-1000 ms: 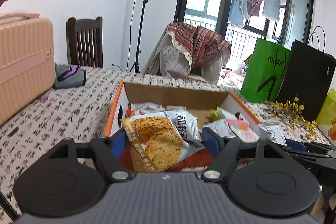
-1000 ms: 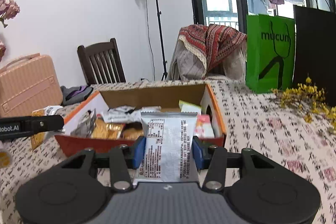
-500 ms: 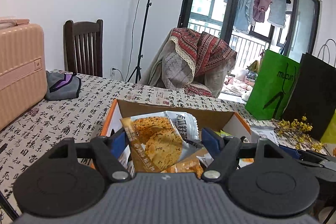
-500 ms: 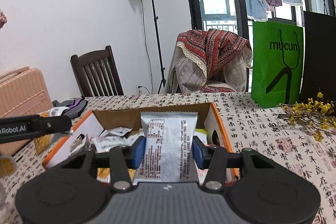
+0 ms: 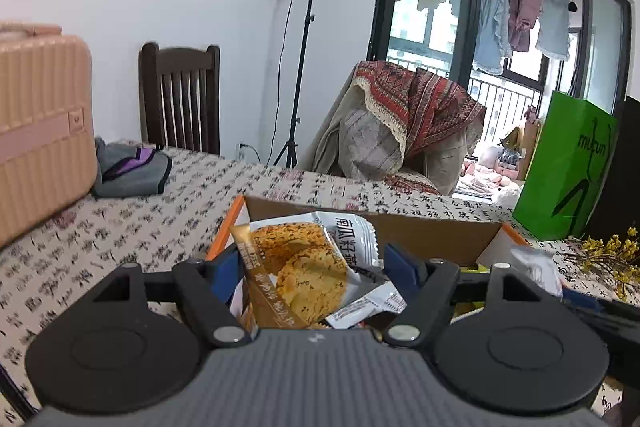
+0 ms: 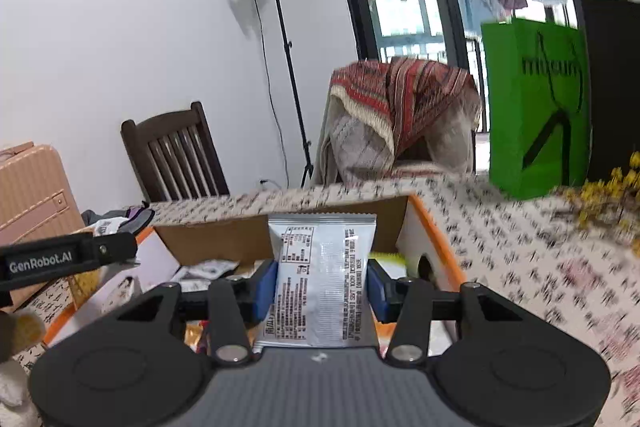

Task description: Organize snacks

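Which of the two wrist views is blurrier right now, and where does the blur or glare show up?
Right wrist view: motion blur smears the patterned tablecloth and yellow flowers at right, while the silver packet in the right gripper stays sharp. Left wrist view: mostly crisp, the orange cookie packet readable; only the bright window blows out, and fisheye bends the door frame.

Twin handheld grippers, matte black and grey, with blue finger pads.

The left gripper (image 5: 310,265) and right gripper (image 6: 322,285) each show a ribbed grey body, two black round-lobed housings, angled black linkage arms with silver pivot screws, and blue pads (image 6: 266,287). White "GenRobot.AI" lettering marks the left gripper's black side bar, seen from the right wrist.
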`<state>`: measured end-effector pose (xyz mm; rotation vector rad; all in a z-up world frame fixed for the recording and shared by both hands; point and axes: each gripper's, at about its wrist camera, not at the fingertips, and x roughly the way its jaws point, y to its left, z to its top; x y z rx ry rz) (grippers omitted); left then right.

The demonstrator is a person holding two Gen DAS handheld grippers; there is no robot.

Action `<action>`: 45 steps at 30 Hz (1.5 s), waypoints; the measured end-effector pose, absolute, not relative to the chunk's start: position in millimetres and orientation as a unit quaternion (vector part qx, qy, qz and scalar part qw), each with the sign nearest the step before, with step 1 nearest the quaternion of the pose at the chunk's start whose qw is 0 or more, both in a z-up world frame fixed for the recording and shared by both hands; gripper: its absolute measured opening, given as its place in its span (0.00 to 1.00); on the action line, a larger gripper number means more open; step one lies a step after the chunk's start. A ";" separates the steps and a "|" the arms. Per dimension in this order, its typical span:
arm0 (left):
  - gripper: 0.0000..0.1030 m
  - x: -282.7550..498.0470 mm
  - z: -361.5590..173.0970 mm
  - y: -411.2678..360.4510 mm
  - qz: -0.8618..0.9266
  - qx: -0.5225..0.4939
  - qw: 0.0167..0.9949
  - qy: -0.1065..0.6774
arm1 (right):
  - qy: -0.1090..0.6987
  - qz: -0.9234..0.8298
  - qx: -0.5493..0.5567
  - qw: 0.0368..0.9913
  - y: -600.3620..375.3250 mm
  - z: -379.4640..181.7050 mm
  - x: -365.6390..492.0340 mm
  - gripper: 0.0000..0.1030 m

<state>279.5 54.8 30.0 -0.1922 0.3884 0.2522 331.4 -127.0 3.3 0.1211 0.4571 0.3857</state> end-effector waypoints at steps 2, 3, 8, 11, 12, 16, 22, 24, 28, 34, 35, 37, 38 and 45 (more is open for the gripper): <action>0.74 281.2 25.7 56.0 0.126 -0.093 0.968 0.194 | 0.227 0.189 0.057 0.954 -127.5 -1.7 333.5 0.45; 0.74 281.8 24.2 56.1 0.126 -0.092 0.968 0.194 | 0.227 0.189 0.057 0.954 -128.4 -3.3 333.7 0.45; 0.79 281.2 18.7 56.0 0.120 -0.094 0.969 0.193 | 0.232 0.186 0.047 0.954 -130.7 -6.6 334.8 0.48; 0.92 276.7 21.4 57.1 0.116 -0.102 0.971 0.183 | 0.231 0.186 0.053 0.954 -133.8 -5.6 334.3 0.59; 1.00 275.3 22.6 57.1 0.120 -0.104 0.971 0.181 | 0.230 0.186 0.055 0.954 -135.0 -5.3 334.3 0.73; 1.00 272.1 25.9 61.3 0.117 -0.119 0.970 0.174 | 0.223 0.186 0.052 0.955 -135.6 -5.5 332.1 0.91; 1.00 276.1 26.4 62.2 0.115 -0.129 0.968 0.183 | 0.220 0.182 0.056 0.957 -136.3 -6.0 333.4 1.00; 1.00 273.9 29.7 59.8 0.112 -0.128 0.970 0.177 | 0.221 0.181 0.057 0.957 -136.8 -4.0 334.2 1.00; 1.00 263.2 43.3 52.0 0.118 -0.114 0.974 0.159 | 0.214 0.171 0.055 0.960 -140.3 10.4 327.9 1.00; 1.00 236.8 69.5 37.9 0.108 -0.101 0.978 0.146 | 0.203 0.166 0.033 0.964 -148.9 37.0 304.4 1.00; 1.00 231.4 71.9 35.8 0.107 -0.102 0.978 0.146 | 0.202 0.166 0.032 0.965 -151.2 40.0 299.4 1.00; 1.00 220.2 75.6 33.0 0.098 -0.102 0.978 0.151 | 0.201 0.167 0.033 0.965 -155.4 44.9 289.6 1.00; 1.00 214.2 77.3 31.4 0.092 -0.099 0.979 0.154 | 0.202 0.170 0.035 0.964 -157.8 47.0 284.0 1.00; 1.00 164.9 83.4 21.6 0.062 -0.070 0.984 0.154 | 0.197 0.188 0.037 0.961 -171.4 55.3 234.2 1.00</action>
